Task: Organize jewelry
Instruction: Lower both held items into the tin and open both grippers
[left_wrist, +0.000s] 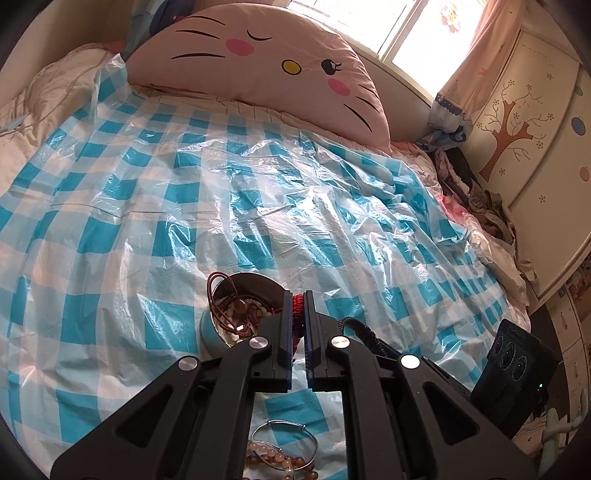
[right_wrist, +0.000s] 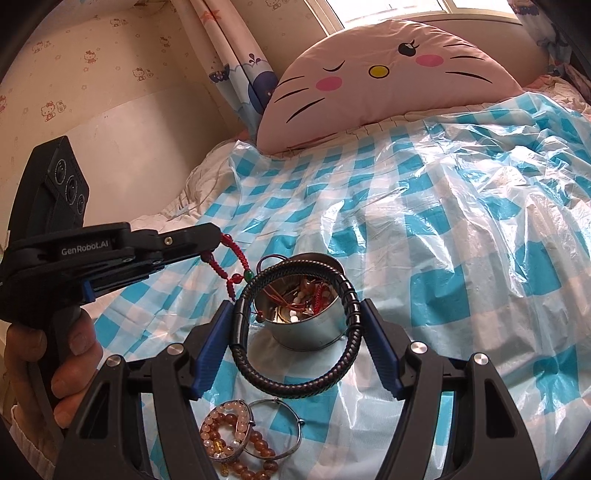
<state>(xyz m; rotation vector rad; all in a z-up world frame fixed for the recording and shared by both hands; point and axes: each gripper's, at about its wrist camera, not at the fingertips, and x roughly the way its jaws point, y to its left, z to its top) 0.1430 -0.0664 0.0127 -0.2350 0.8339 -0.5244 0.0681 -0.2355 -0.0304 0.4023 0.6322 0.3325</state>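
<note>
A round metal tin (right_wrist: 306, 328) holding several bracelets sits on the checked plastic sheet; it also shows in the left wrist view (left_wrist: 225, 314). My left gripper (left_wrist: 298, 299) is shut on a red braided cord bracelet (right_wrist: 236, 266), which dangles left of the tin. My right gripper (right_wrist: 295, 328) holds a black braided leather bracelet (right_wrist: 295, 384) between its blue fingers (right_wrist: 210, 354), just in front of and above the tin. A silver bangle (right_wrist: 275, 428) and amber bead bracelets (right_wrist: 229, 435) lie on the sheet below my right gripper; they show in the left wrist view too (left_wrist: 280, 454).
The blue-and-white checked plastic sheet (left_wrist: 258, 184) covers the bed. A pink cat-face pillow (left_wrist: 258, 55) lies at the head. A pile of clothes (left_wrist: 476, 192) and a wardrobe (left_wrist: 532, 147) stand at the right side.
</note>
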